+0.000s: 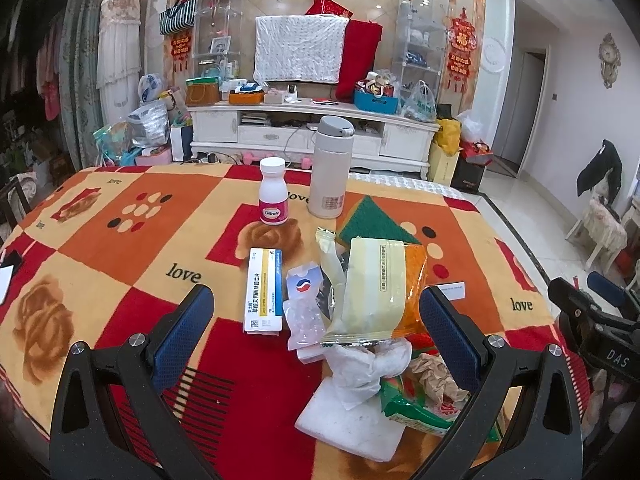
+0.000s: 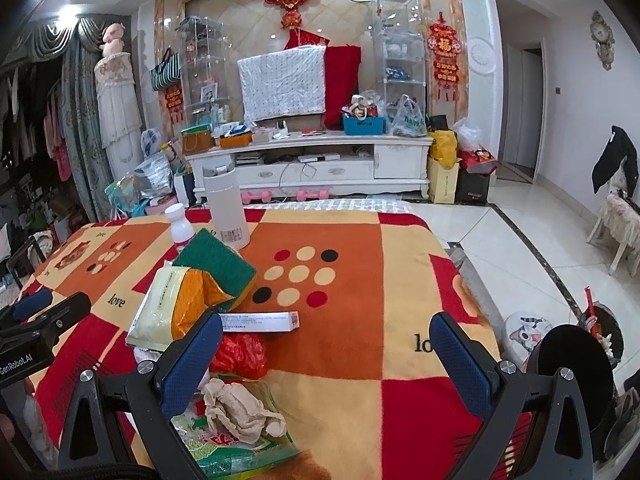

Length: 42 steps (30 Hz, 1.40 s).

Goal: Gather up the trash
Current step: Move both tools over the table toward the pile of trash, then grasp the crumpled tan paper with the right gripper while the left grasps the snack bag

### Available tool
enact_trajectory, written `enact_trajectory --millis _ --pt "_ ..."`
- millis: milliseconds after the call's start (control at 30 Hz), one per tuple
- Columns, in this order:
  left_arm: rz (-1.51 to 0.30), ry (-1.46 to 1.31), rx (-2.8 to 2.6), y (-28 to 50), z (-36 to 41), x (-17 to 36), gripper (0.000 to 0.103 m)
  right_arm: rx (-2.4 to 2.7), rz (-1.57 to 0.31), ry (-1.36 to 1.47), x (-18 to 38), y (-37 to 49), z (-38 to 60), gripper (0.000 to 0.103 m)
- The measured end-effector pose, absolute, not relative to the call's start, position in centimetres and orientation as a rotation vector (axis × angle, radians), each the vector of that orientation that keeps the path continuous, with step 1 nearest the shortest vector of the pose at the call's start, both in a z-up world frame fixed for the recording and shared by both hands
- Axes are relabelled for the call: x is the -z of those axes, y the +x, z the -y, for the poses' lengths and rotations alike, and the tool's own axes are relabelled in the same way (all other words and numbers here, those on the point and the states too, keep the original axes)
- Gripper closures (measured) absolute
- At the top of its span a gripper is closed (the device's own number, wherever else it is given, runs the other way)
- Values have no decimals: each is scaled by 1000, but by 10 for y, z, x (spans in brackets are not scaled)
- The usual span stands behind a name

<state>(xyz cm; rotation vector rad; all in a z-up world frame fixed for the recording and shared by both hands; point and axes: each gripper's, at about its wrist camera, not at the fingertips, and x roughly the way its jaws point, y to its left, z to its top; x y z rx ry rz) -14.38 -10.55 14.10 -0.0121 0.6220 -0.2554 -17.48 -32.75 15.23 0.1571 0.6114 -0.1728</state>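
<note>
A pile of trash lies on the patterned tablecloth [image 1: 120, 240]. My open left gripper [image 1: 316, 322] hangs over it, holding nothing. Between its fingers lie a yellow-orange snack bag [image 1: 376, 292], a clear blister packet [image 1: 304, 316] and a crumpled white tissue [image 1: 370, 364]. A brown paper wad [image 1: 436, 376] rests on a green wrapper [image 1: 416, 408]. My right gripper [image 2: 326, 356] is open and empty above bare cloth. By its left finger are the brown wad [image 2: 240, 404], the green wrapper [image 2: 236, 452], a red plastic scrap [image 2: 240, 352] and the snack bag [image 2: 168, 304].
A medicine box [image 1: 262, 292], a pink-labelled pill bottle [image 1: 273, 192], a white thermos [image 1: 330, 168] and a green sponge [image 2: 216, 268] also sit on the table. A long white box [image 2: 260, 322] lies beside the bag. Off the table's right edge, a dark bin [image 2: 604, 328] stands on the floor.
</note>
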Motion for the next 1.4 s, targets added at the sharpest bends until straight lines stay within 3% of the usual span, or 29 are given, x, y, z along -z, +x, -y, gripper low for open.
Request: enact_trajectory --millis 833,1133,1333,1400 --pt "-779 -20 386 -106 125 -121 1 -12 -836 116 -100 -170 324 2" --pt "-802 24 417 -90 144 -116 1 -219 -947 231 -76 -143 309 35" --pt "-844 53 455 -75 162 -107 14 -318 -1000 213 -66 -121 286 43" --pt "-855 69 467 -71 168 -104 27 -336 -1025 205 -58 -112 280 50"
